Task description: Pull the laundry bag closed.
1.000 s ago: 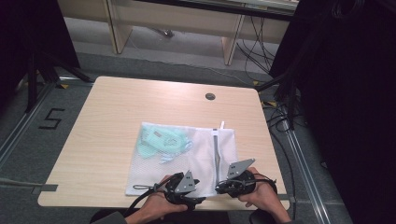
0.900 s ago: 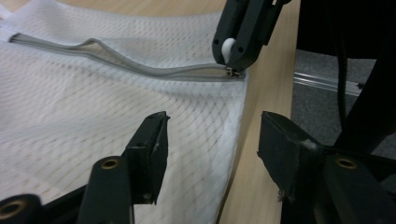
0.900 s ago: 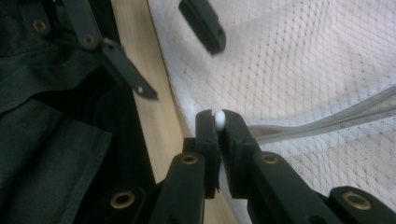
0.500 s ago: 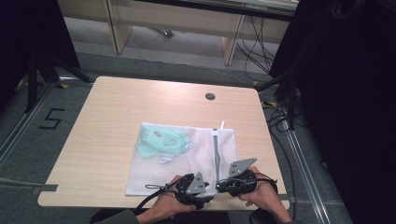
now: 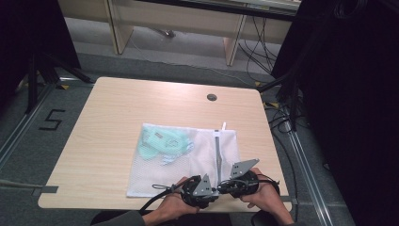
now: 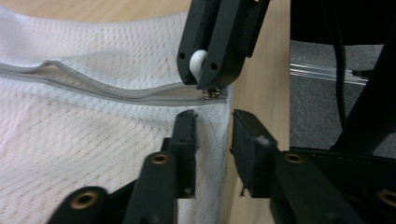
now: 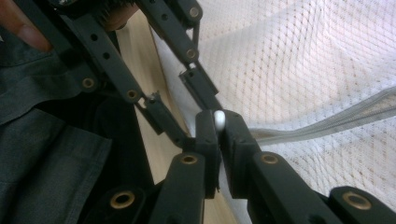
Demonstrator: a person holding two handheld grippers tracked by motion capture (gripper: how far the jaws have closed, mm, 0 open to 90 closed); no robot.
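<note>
White mesh bag lies at lower centre of the high view on the counter, green item inside. Our right hand-held gripper pinches the white zipper pull at the bag's near corner; left hand-held gripper is spread, straddling the bag's edge.

Right hand-held gripper clamped on white zipper pull — mesh bag beyond
</note>
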